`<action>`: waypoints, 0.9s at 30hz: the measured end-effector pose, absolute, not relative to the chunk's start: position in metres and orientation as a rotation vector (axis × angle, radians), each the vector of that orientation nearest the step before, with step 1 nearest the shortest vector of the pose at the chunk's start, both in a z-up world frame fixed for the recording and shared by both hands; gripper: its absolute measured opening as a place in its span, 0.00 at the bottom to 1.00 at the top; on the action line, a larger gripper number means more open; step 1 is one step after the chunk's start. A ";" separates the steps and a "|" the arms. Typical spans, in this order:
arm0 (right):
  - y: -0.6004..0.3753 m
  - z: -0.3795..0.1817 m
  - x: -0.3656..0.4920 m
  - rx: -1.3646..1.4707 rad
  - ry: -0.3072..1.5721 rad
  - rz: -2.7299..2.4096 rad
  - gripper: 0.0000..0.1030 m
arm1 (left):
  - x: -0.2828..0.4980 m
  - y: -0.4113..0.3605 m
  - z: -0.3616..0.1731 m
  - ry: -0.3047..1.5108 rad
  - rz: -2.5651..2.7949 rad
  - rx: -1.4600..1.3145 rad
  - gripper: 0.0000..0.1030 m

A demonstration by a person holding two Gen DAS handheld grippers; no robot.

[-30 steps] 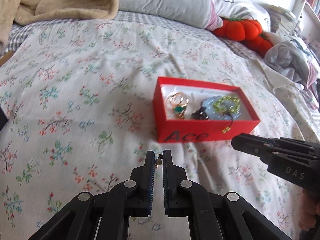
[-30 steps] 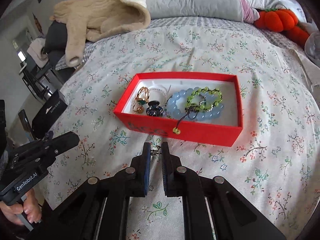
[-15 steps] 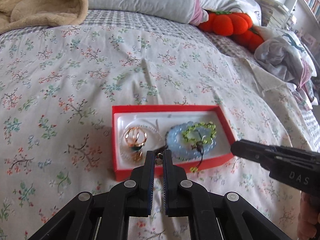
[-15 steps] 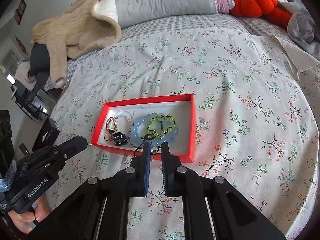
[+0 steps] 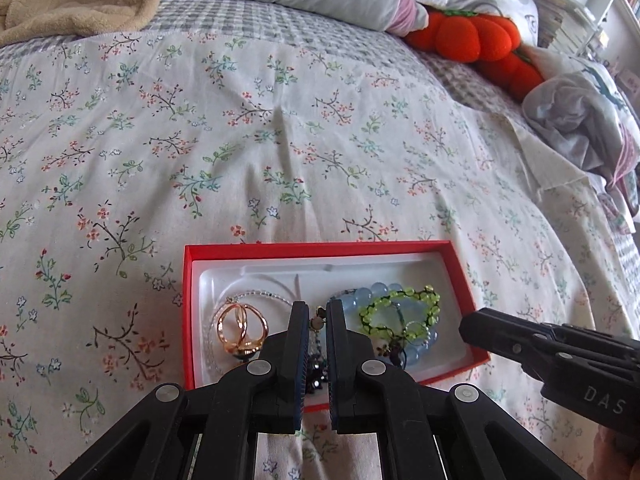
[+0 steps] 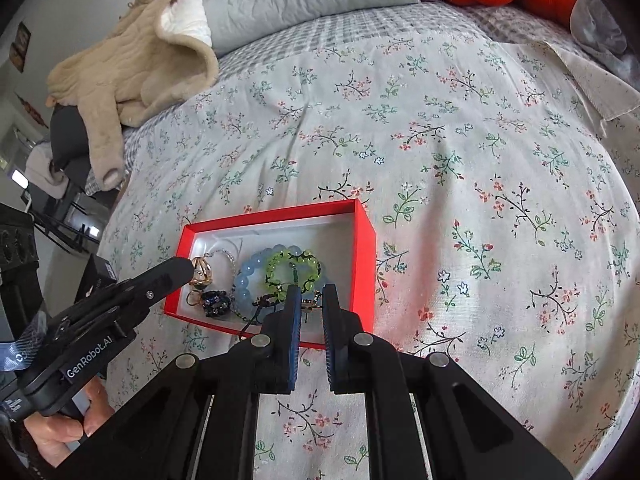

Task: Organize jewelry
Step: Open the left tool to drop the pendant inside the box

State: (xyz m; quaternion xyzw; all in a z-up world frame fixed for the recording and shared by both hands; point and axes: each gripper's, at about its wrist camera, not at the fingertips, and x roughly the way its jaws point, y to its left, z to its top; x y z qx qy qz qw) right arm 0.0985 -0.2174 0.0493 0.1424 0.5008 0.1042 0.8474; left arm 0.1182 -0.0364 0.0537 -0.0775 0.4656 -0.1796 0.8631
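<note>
Both earrings carried over red box (image 5: 460, 264), left gripper (image 5: 318, 312) pinching earring (image 5: 318, 322)

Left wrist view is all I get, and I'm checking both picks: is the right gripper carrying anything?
Observer: Yes, the right gripper pinches a small gold piece between its fingertips.
Operator: Where, relative to the box?
Observer: Its tips show over the near side of the red box, beside the green bracelet.
Operator: What's behind my fingers?
Observer: A dark beaded piece lies by the gold rings.
</note>
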 end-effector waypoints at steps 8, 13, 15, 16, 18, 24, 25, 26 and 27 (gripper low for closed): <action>-0.222 0.045 0.103 0.324 1.068 0.217 0.11 | 0.122 -0.037 0.050 0.997 -0.344 -0.175 0.25; -0.221 0.044 0.107 0.317 1.068 0.206 0.11 | 0.114 -0.034 0.055 0.980 -0.306 -0.140 0.49; -0.220 0.047 0.109 0.330 1.052 0.221 0.11 | 0.112 -0.033 0.057 0.977 -0.295 -0.134 0.52; -0.216 0.051 0.109 0.312 1.036 0.208 0.12 | 0.111 -0.032 0.057 0.981 -0.292 -0.129 0.54; -0.214 0.053 0.109 0.301 1.031 0.214 0.22 | 0.109 -0.032 0.059 0.985 -0.281 -0.119 0.60; -0.214 0.064 0.097 0.286 1.008 0.223 0.40 | 0.096 -0.025 0.064 0.992 -0.238 -0.098 0.76; -0.214 0.065 0.093 0.281 1.007 0.223 0.40 | 0.093 -0.024 0.064 0.993 -0.230 -0.094 0.77; -0.215 0.066 0.090 0.273 1.005 0.222 0.40 | 0.090 -0.023 0.064 0.995 -0.223 -0.089 0.79; -0.215 0.067 0.085 0.262 1.002 0.219 0.40 | 0.087 -0.022 0.063 0.997 -0.215 -0.083 0.80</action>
